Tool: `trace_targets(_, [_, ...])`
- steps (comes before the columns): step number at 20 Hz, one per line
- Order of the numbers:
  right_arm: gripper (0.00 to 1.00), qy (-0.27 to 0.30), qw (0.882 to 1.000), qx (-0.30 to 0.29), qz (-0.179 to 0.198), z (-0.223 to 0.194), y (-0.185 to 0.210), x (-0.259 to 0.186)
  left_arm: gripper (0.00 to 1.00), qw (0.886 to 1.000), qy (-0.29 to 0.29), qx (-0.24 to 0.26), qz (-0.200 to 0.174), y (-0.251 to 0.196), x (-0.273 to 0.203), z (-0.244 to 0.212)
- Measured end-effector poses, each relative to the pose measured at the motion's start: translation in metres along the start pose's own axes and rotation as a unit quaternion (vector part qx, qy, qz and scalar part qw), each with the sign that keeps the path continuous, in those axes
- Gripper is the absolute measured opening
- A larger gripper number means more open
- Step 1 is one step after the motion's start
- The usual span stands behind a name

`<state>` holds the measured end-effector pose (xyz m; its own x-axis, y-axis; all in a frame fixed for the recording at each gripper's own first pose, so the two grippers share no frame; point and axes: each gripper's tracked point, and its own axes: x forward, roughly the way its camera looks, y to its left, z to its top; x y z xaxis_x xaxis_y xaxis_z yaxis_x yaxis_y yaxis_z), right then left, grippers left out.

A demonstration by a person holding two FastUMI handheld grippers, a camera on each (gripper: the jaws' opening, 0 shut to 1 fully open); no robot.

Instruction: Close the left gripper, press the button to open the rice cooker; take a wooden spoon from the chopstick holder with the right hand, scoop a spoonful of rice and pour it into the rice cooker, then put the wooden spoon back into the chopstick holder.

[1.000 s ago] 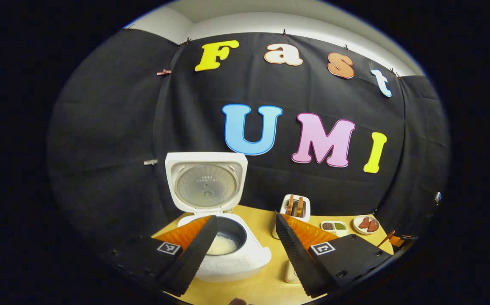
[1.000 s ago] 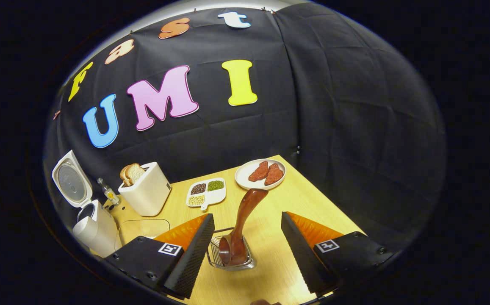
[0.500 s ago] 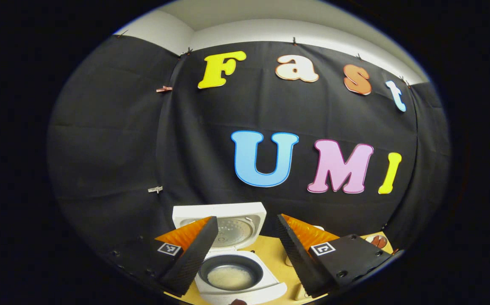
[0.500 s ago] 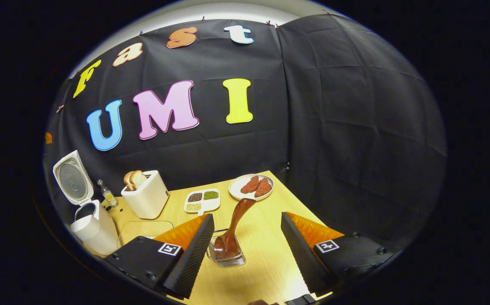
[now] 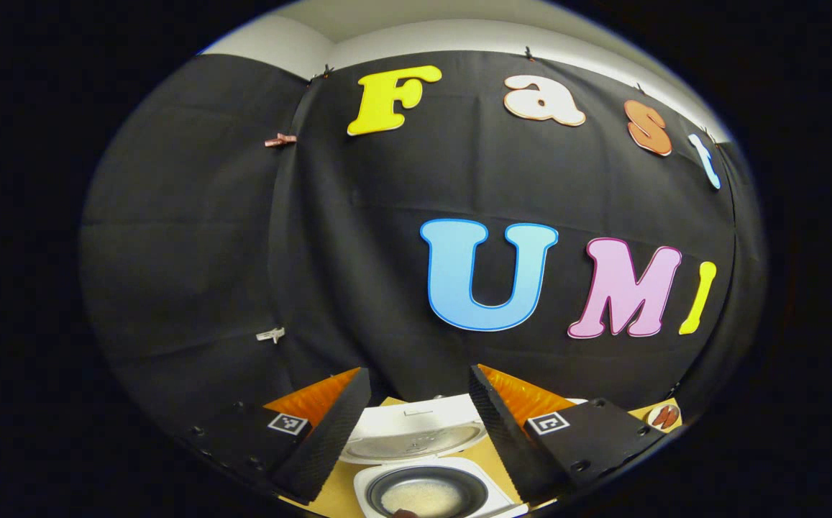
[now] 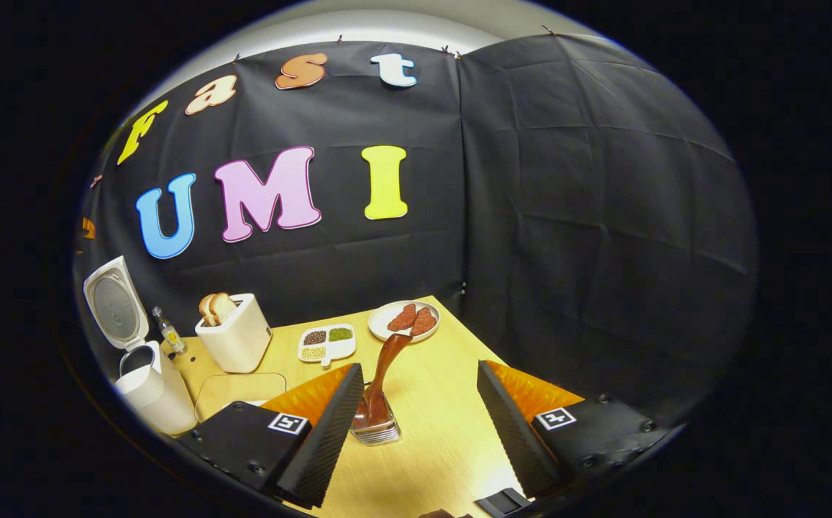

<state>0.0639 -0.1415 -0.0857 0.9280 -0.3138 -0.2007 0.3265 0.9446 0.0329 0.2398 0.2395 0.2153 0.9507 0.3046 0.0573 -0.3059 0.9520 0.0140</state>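
The white rice cooker (image 5: 430, 467) stands open below my left gripper (image 5: 419, 424), its lid (image 5: 416, 435) tipped back and white rice (image 5: 426, 495) in the dark pot. My left gripper is open with nothing between its fingers. In the right gripper view the same cooker (image 6: 146, 381) stands at the far left with its lid up. A wooden spoon (image 6: 383, 378) stands in the wire chopstick holder (image 6: 376, 424) on the wooden table (image 6: 451, 417). My right gripper (image 6: 419, 424) hangs open above and behind the holder, apart from the spoon.
A white toaster with bread slices (image 6: 232, 334), a small bottle (image 6: 166, 331), a divided dish of grains (image 6: 326, 344) and a plate of red meat slices (image 6: 405, 320) stand along the back. A clear container (image 6: 239, 388) lies in front of the toaster.
Both grippers have pulled back and up. The cooker has slid to the bottom of the left gripper view; the spoon and holder have shrunk and shifted left in the right gripper view.
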Motion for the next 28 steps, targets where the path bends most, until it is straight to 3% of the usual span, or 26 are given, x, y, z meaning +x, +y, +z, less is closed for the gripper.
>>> trace_targets(3, [0.99,0.004,1.0,-0.002,-0.011,-0.002,-0.002,-0.011,0.95,1.0,0.02,0.014,0.005,0.011,0.037,-0.01])
trace_targets(7, [0.99,-0.006,1.0,-0.009,-0.012,0.001,0.002,-0.023,0.95,0.998,0.068,-0.01,-0.004,0.011,0.077,-0.046])
trace_targets(12, [0.98,0.0,1.0,-0.007,-0.001,-0.006,0.004,-0.025,0.98,0.992,0.119,-0.019,0.038,0.018,0.085,-0.076])
trace_targets(20, [0.98,0.009,0.999,0.001,0.039,-0.015,0.009,-0.004,0.98,0.977,0.201,-0.048,0.057,-0.002,0.015,-0.112])
trace_targets(28, [0.98,0.038,0.994,-0.005,0.102,-0.031,0.021,0.012,0.98,0.965,0.252,-0.034,0.07,-0.028,-0.067,-0.204])
